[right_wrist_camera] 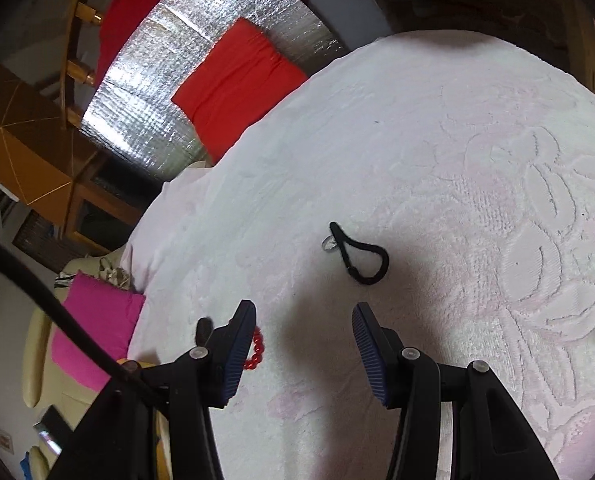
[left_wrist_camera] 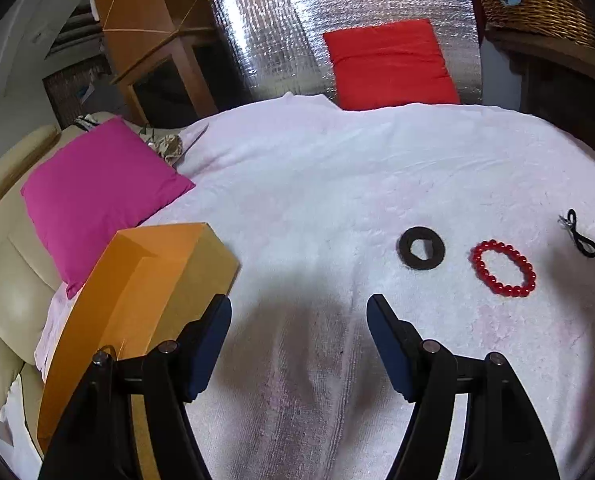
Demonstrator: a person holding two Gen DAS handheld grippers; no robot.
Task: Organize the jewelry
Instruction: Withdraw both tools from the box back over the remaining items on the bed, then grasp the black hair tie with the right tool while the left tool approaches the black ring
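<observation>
Jewelry's all still loose on the white blanket [left_wrist_camera: 317, 208]: red bead bracelet [left_wrist_camera: 503, 267] toward its right side, black ring [left_wrist_camera: 421, 248] just left of it, and a black cord loop [right_wrist_camera: 361, 254] with a small clear bit attached, further right again. Orange box [left_wrist_camera: 137, 304] sits at the blanket's left edge, by the pink cushion [left_wrist_camera: 97, 196]. Both our grippers are wide open and empty, left gripper [left_wrist_camera: 299, 316] above bare blanket, right gripper [right_wrist_camera: 304, 320] just short of the cord. Looks like we're at the first pick, so we'd guess: drop the right one over the cord, pinch low, carry it boxward.
</observation>
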